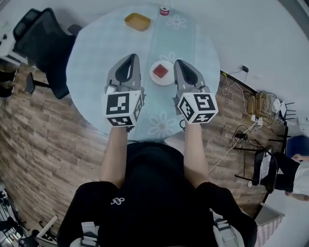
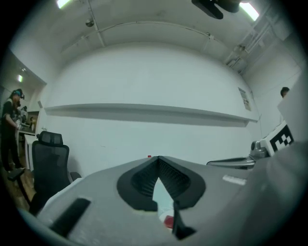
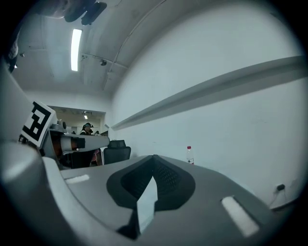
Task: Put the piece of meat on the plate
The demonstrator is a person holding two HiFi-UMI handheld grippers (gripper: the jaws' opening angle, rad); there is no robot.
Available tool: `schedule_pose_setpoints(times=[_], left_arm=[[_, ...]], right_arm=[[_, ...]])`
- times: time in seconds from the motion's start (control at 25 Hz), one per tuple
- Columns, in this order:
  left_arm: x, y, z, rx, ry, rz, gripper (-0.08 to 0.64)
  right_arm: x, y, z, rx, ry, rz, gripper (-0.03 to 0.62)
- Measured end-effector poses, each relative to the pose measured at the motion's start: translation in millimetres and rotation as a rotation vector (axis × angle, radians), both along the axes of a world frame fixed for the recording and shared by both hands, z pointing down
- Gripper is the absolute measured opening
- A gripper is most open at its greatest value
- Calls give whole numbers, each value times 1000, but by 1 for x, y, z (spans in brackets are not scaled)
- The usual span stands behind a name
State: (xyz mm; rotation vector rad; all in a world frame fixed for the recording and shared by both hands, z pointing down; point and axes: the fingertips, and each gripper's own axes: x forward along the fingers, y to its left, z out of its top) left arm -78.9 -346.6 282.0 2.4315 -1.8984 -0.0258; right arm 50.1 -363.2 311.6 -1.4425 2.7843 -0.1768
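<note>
The round worktop [image 1: 96, 58] fills my view, with a black chair [image 1: 46, 43] off its 10 o'clock edge. My left gripper [image 1: 130, 58] and right gripper [image 1: 179, 63] hang above it side by side. Both pairs of jaws are pressed together with nothing between them. Between the two sits the white plate [image 1: 153, 79], carrying the piece of meat [image 1: 160, 72]. A yellow dish [image 1: 137, 21] lies at 12 o'clock and a small red can [image 1: 164, 10] at 1 o'clock.
</note>
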Motion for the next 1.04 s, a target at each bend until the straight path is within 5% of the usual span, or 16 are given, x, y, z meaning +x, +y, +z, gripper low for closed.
schedule_pose_setpoints(times=[1.04], left_arm=[[0, -3, 13, -4, 16, -15, -3]], right_arm=[[-2, 3, 3, 29, 34, 10, 9]])
